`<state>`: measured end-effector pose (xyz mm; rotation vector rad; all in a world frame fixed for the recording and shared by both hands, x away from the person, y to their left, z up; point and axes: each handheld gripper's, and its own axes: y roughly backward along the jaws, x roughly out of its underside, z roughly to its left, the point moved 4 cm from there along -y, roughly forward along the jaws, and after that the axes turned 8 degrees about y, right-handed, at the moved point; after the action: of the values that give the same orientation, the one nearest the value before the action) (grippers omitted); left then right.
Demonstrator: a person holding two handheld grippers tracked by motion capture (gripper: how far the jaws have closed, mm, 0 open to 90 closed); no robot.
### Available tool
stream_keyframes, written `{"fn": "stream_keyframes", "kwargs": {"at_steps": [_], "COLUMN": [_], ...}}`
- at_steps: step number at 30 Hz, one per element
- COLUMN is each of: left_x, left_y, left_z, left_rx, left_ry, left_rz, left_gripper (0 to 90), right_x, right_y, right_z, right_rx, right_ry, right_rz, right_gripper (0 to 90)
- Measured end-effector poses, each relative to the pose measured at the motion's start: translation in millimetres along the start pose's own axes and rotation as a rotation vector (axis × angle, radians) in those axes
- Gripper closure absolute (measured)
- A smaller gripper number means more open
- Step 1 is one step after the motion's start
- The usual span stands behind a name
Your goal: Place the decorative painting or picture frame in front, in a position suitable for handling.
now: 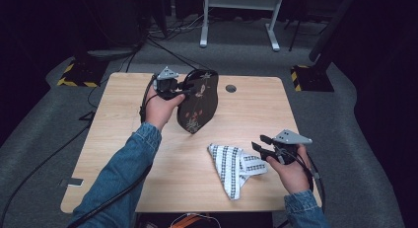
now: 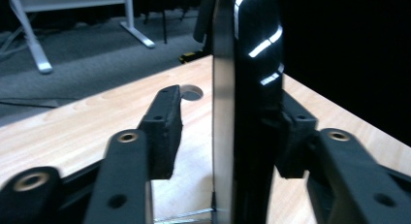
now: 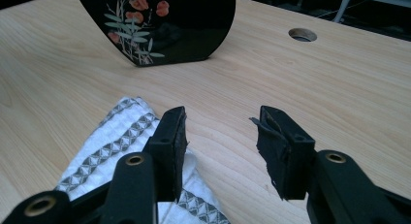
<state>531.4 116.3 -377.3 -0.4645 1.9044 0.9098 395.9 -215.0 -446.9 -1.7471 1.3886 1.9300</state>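
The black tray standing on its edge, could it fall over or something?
Maybe. The black lacquer tray balances on its edge on the table, and in the left gripper view one pad stands off its rim, so it could tip or slide. The right gripper is open above the patterned cloth, so it might grab air.

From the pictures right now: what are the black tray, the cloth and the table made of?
Tray: looks like lacquered wood or plastic; glossy black with sharp highlights and a painted flower motif; which one I can't tell.
Cloth: woven fabric, probably cotton; matte white with grey patterned stripes, folded softly.
Table: light wood or wood-look laminate; visible grain, smooth satin surface.
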Motion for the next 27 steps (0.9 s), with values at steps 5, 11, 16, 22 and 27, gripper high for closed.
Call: {"fn": "stream_keyframes", "kwargs": {"at_steps": [5,11,16,22,27], "left_x": [-4.1,-7.2,-8.4,-7.9,-11.0], "left_y": [-0.9,-1.2,-0.7,-0.5,3.2], "left_z": [0.1,-2.1,-4.9,-3.1,-8.7], "left_rx": [-0.002,0.014,0.026,0.039,0.013], "left_ry": [-0.011,0.005,-0.001,0.007,-0.057], "left_rz": [-0.010,0.021,0.024,0.012,-0.004], "left_gripper": [60.1,66.7,79.8,80.3,80.4], "right_x": [0.7,0.6,1.3,1.0,-0.5], "right_y": [-0.8,-2.3,-2.8,-3.0,-2.7], "right_z": [1.6,3.1,4.2,5.4,6.6], "right_rx": [-0.010,-0.013,-0.022,-0.029,-0.035], "right_ry": [-0.006,-0.008,-0.030,-0.030,-0.034], "right_rz": [-0.005,-0.012,0.001,0.003,-0.003], "right_gripper": [55.9,57.4,57.7,57.5,58.0]}}
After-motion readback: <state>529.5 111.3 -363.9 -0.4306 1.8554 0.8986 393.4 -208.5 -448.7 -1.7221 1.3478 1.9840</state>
